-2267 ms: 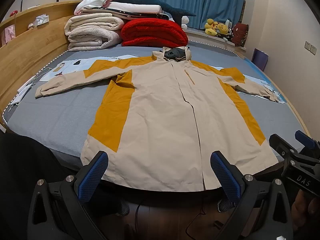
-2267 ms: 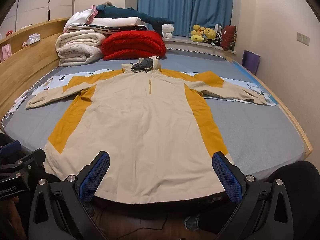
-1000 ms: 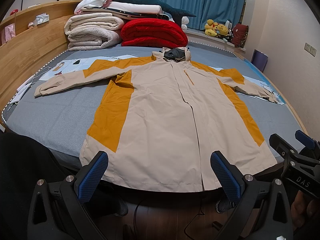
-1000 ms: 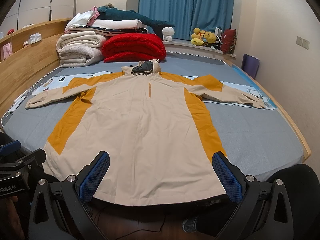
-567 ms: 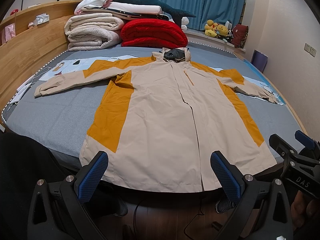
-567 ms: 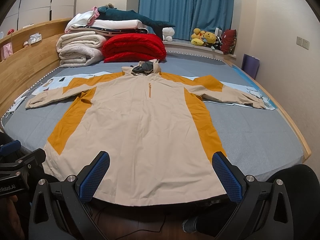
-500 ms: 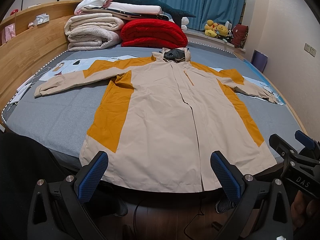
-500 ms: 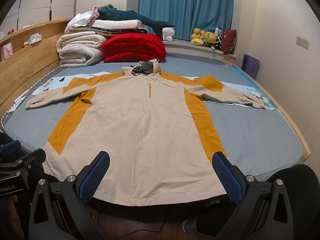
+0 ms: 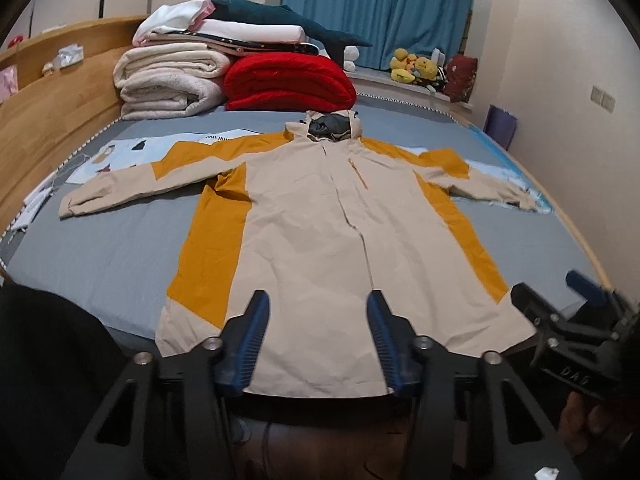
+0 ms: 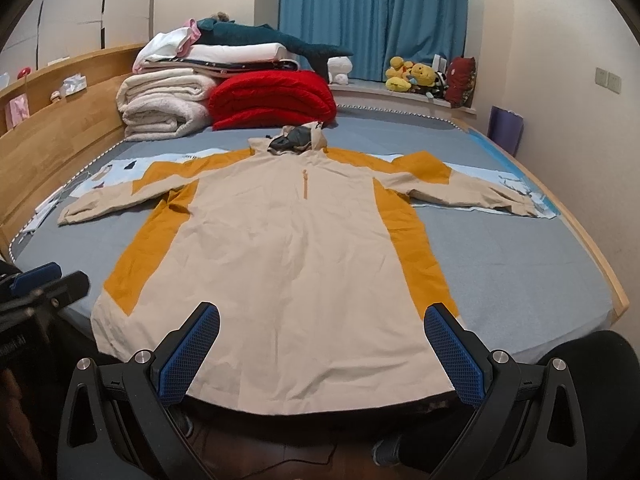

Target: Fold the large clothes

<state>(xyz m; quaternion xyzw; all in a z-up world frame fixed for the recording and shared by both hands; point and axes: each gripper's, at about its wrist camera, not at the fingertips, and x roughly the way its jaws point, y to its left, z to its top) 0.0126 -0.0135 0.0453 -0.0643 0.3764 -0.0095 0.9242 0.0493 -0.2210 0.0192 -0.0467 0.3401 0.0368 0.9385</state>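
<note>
A beige hooded jacket with mustard-yellow side panels (image 10: 292, 248) lies spread flat on the grey-sheeted bed (image 10: 520, 264), hood at twelve o'clock, hem at six o'clock overhanging the edge. The left gripper (image 9: 318, 336) is parted, narrower, grasping nothing; the right gripper (image 10: 322, 354) gapes wide and empty. Likely risk: pinching only the top layer, or tugging the hanging hem, would drag the slick jacket off the bed.

Home bedroom: bed (image 10: 520, 264), folded blankets (image 10: 164, 104), blue curtains (image 10: 372, 16), plush toys (image 10: 416, 76)

Beige-and-mustard jacket (image 9: 320, 248) flat on grey bed (image 9: 100, 248), sleeves outspread; left gripper (image 9: 318, 320) half-parted above hem
</note>
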